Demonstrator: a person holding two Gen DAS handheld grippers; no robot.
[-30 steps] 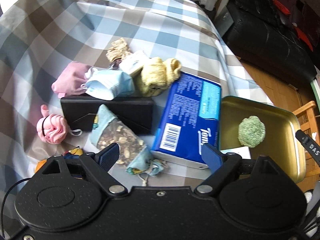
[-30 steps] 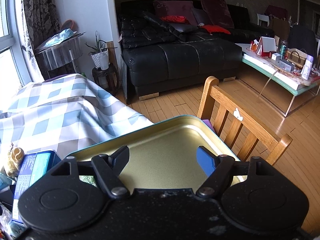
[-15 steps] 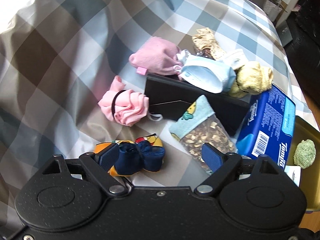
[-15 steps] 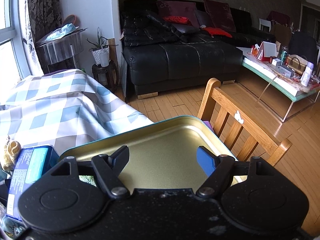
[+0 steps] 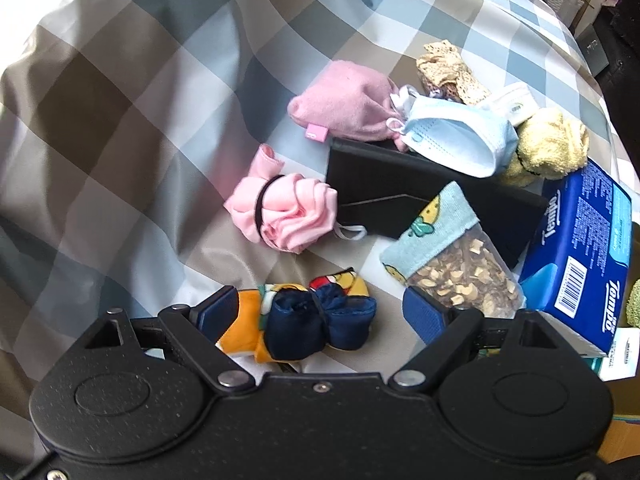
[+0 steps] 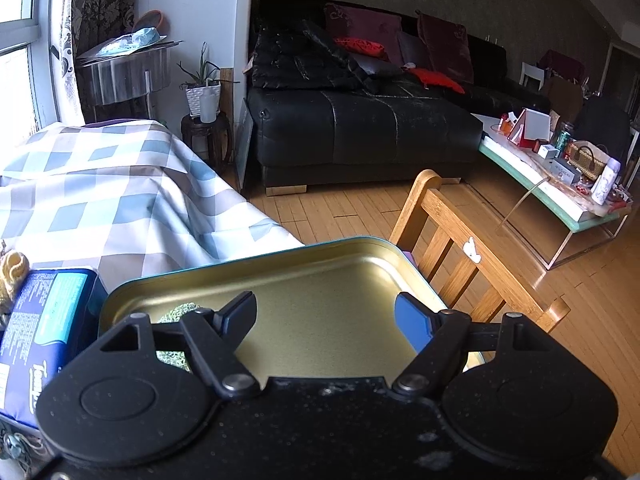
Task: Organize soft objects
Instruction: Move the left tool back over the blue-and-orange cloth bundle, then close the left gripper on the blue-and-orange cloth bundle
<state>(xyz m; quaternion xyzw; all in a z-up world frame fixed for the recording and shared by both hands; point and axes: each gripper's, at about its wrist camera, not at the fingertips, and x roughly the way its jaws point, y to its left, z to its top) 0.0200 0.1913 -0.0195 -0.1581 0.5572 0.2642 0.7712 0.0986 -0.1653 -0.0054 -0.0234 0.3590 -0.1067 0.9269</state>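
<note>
I'm seeing one tin tray (image 6: pixel 360 256) holding one green ball (image 6: pixel 176 316) at 9 o'clock | both grippers gaping wide, gripping nothing

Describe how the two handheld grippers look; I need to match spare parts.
Both look alike: the left gripper and right gripper have a matte black, textured plastic body with two round raised discs, black angled linkage arms on silver pivot screws, and blue pads on the fingers. The right one's body is dust-speckled.

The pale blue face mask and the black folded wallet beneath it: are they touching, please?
Touching. In the left wrist view, the pale blue face mask lies draped over the black folded wallet's upper edge, no gap visible.
</note>
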